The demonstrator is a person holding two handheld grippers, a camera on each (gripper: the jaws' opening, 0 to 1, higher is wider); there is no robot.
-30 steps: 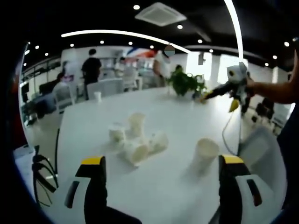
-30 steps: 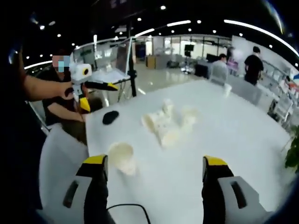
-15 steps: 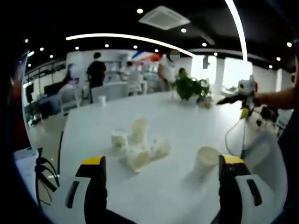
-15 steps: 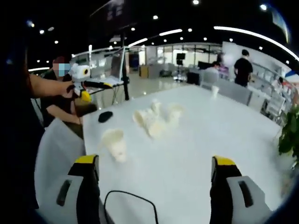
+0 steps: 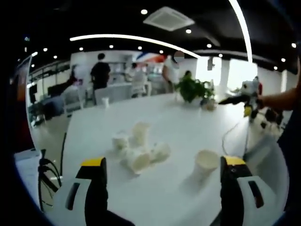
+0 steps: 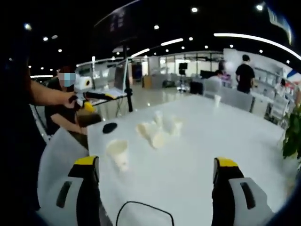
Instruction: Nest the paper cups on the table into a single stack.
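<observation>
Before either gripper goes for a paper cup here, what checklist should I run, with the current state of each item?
1. Left gripper jaws wide apart and empty: ok.
2. Right gripper jaws wide apart and empty: ok.
3. Lone cup standing upright, mouth up, apart from the others: ok.
4. Cup cluster all upright for nesting: not ok, at least one cup lies on its side.
5. Cups in the cluster already nested in each other: cannot tell, too blurred.
6. Cable on the white table near the right gripper, away from the cups: ok, though it lies close to the jaws.
</observation>
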